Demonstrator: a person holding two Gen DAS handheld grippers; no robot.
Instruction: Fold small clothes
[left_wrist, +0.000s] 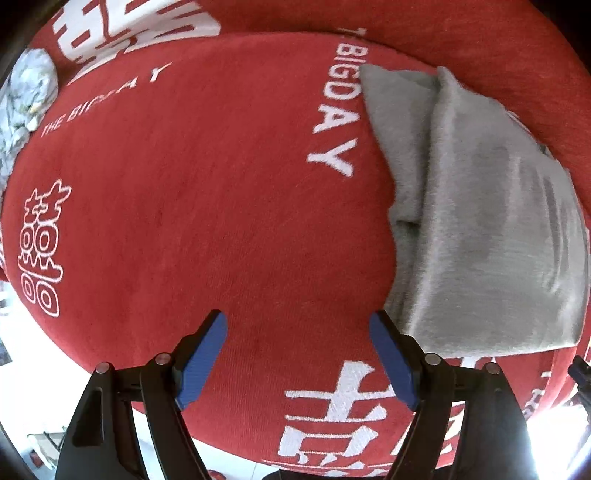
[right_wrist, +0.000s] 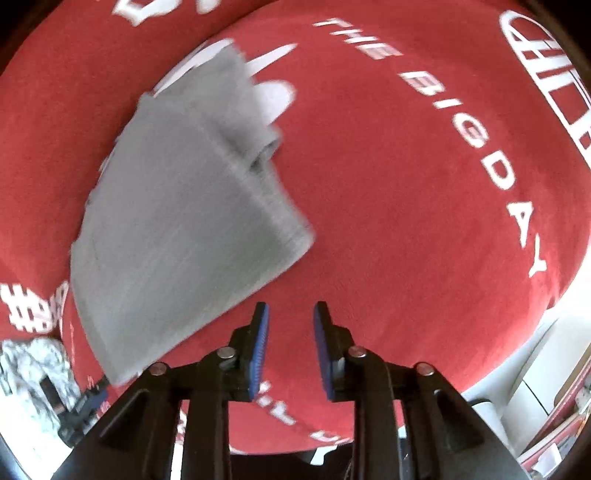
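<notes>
A folded grey garment (left_wrist: 491, 221) lies on a red cloth with white lettering (left_wrist: 221, 184). In the left wrist view it fills the right side, and my left gripper (left_wrist: 297, 325) hangs open above bare red cloth just left of the garment's near corner, with nothing between its blue pads. In the right wrist view the same grey garment (right_wrist: 177, 221) lies to the upper left, blurred. My right gripper (right_wrist: 291, 312) stands partly open over the red cloth (right_wrist: 406, 203), right of the garment's near edge, holding nothing.
A crumpled pale patterned cloth (left_wrist: 26, 99) sits at the far left edge of the red cloth, seen also as a pale heap (right_wrist: 33, 376) at lower left. White floor and furniture (right_wrist: 546, 369) lie beyond the cloth's edge.
</notes>
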